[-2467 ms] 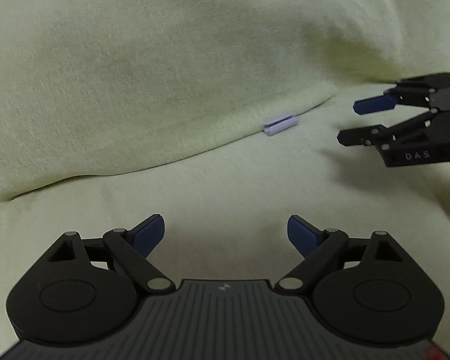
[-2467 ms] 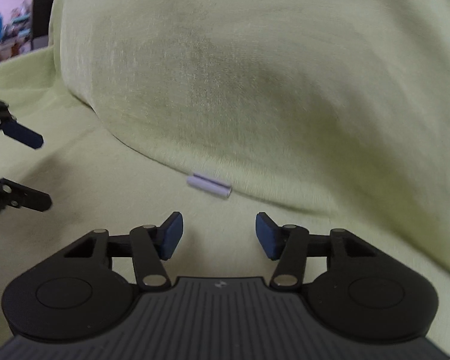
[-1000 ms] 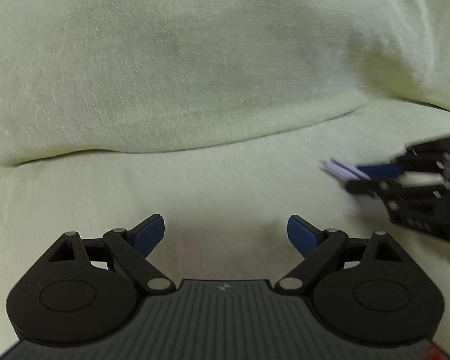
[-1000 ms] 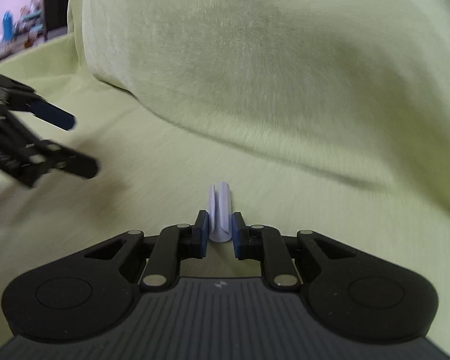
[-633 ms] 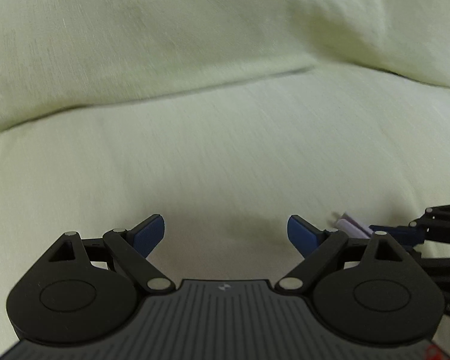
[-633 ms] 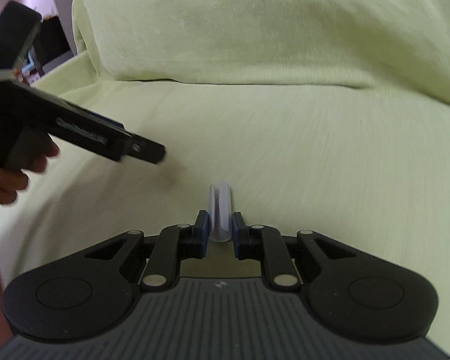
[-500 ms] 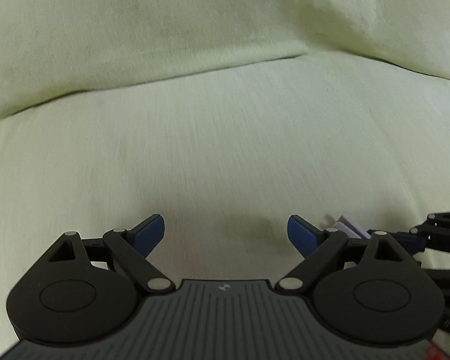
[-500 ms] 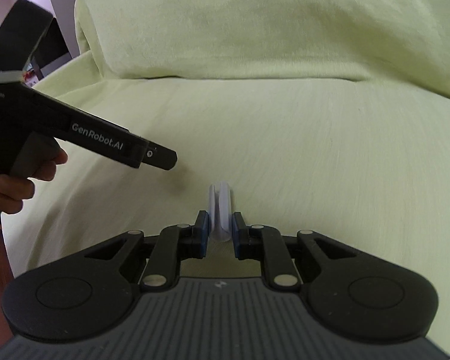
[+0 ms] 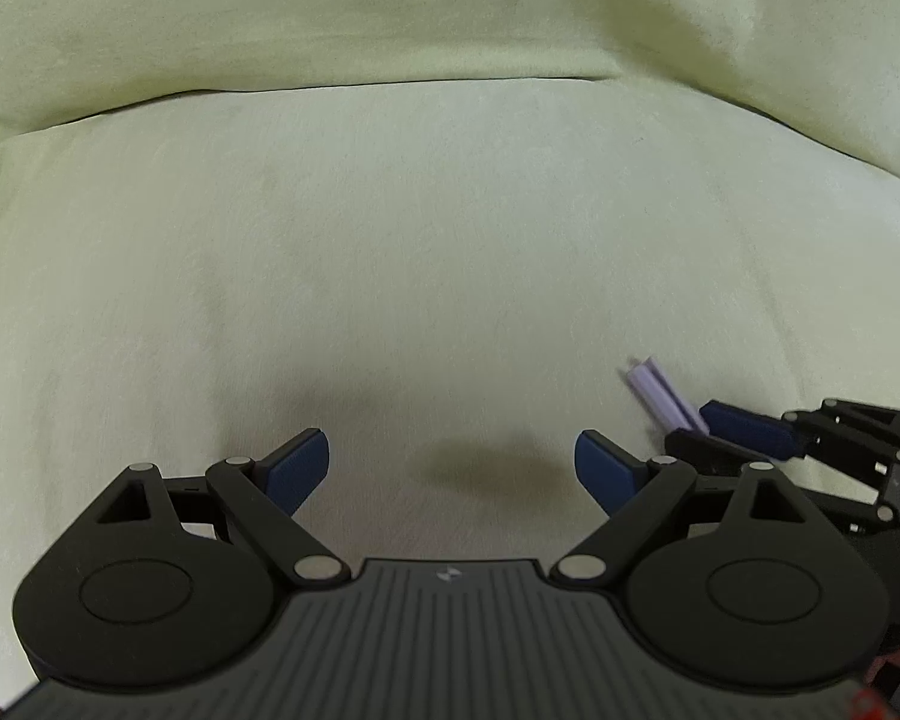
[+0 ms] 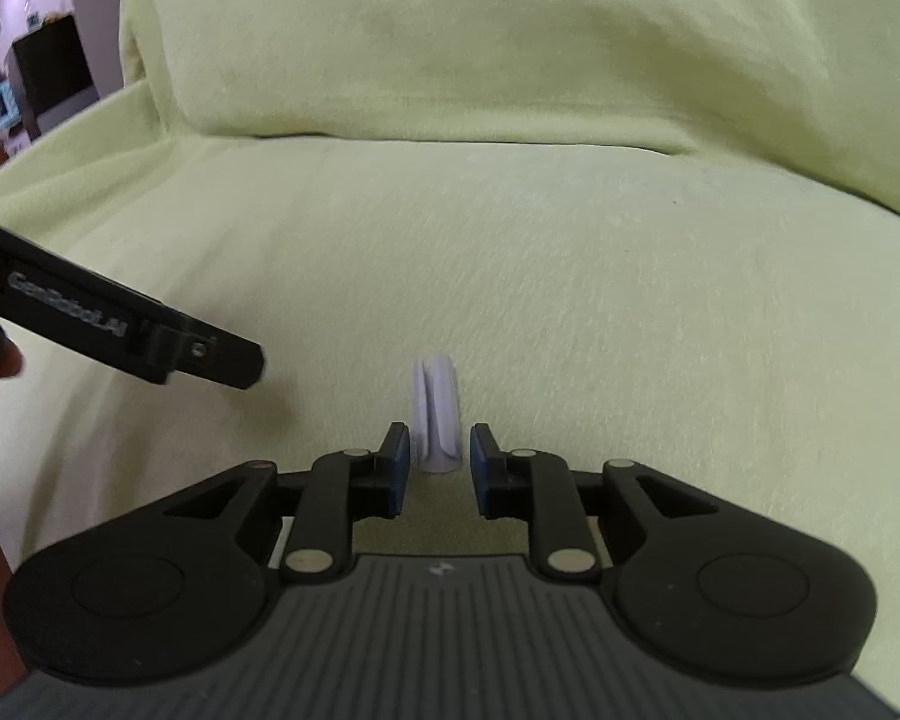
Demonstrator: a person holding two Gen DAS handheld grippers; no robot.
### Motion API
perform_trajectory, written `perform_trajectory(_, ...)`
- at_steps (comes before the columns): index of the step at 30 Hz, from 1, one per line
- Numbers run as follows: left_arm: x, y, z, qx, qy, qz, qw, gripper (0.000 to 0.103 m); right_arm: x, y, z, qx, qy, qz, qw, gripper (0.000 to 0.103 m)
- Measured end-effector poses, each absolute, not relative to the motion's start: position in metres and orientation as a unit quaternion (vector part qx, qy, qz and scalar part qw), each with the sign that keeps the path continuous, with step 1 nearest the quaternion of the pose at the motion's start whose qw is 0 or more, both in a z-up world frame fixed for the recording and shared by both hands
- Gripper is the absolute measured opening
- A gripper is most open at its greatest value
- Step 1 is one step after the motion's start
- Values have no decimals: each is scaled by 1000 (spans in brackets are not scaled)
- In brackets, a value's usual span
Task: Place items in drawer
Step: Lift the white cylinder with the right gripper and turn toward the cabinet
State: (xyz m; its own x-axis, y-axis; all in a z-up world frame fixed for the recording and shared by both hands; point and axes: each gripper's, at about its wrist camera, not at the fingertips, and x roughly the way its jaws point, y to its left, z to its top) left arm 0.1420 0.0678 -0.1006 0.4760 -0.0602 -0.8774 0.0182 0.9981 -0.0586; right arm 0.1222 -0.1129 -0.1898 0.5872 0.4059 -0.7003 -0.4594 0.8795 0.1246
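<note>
Pale lilac grooved clip (image 10: 435,414); right hand-held gripper (image 10: 438,468) parted around it; left hand-held gripper (image 9: 450,468) spread wide.

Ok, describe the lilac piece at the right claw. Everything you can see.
The lilac piece is small, pale and smooth, like plastic: two rounded lobes side by side with a groove running lengthwise. It sits between the pads of the right claw and points forward, out past them, above the green cushion. A thin gap shows beside one pad, so whether it is gripped is unclear.
</note>
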Motion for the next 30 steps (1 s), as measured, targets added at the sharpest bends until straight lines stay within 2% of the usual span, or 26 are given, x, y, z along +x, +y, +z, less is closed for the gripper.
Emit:
perform_trajectory(3,133,69,-98,-20,511,-34,859,90,119,-113,-192,-37,383,245,890,19)
perform_trajectory(5,126,71,-97,-16,509,-44,860,90,119,-115,-191,-34,382,247,890,14)
perform_trajectory(30,62,48,-63,38,475,-115,872,90,75,-171,-149,-41,365,218,904,14)
